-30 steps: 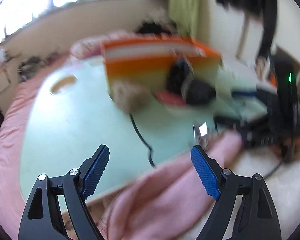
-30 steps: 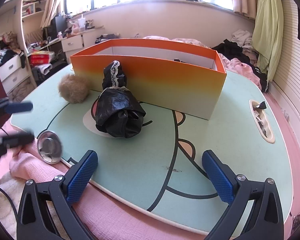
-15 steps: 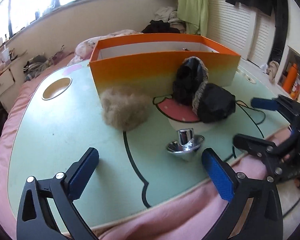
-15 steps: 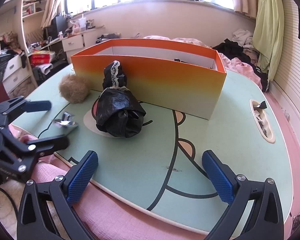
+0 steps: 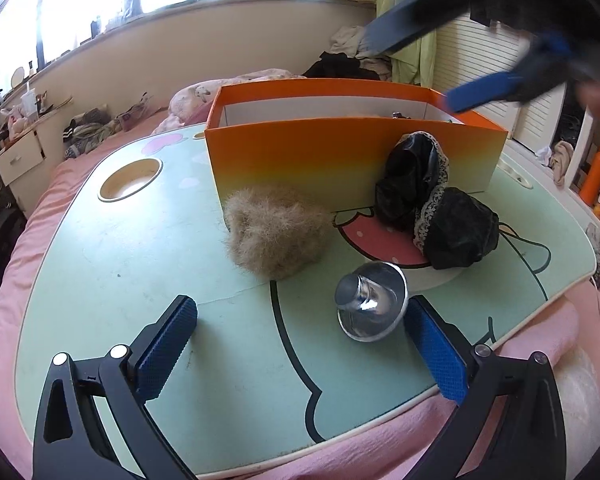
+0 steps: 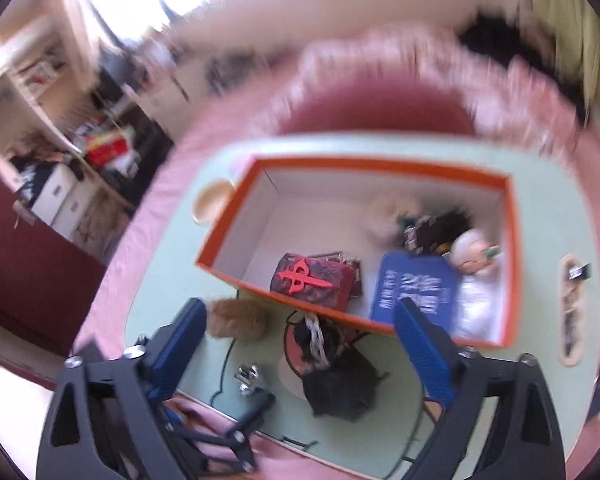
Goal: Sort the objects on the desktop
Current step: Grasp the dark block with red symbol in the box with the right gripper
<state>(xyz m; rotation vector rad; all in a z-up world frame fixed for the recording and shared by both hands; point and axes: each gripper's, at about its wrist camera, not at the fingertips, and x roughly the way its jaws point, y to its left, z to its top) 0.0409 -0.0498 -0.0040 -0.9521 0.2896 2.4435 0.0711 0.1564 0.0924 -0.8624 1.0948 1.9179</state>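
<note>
R wrist view alone shows inside orange box (image 6: 380,168); L gripper (image 5: 300,336) spread, R gripper (image 6: 300,340) narrowing, both empty.

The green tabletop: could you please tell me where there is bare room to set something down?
The widest bare patch lies left of the furry ball, between the round cup recess and the left claw. It is crowded before the orange box: furry ball, metal cup and black pouch.
</note>
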